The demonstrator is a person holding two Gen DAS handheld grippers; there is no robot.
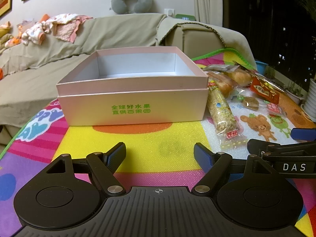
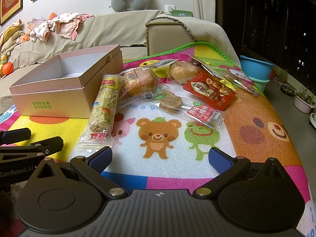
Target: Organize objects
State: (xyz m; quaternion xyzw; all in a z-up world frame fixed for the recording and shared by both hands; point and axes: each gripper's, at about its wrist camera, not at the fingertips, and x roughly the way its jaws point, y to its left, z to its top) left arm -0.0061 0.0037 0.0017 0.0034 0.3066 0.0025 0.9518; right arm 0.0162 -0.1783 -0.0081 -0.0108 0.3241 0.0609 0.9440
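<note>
An empty pink box with green writing stands open on the colourful mat, straight ahead of my left gripper, which is open and empty. The box also shows in the right wrist view at the left. Right of it lie wrapped snacks: a long puffed-grain bar, bread packs, a red nut packet, a hawthorn lollipop pack. My right gripper is open and empty, just short of the bar's near end.
A beige covered sofa with baby clothes stands behind the mat. A blue tub and plant pots sit on the floor at the right. The other gripper shows at each view's side edge.
</note>
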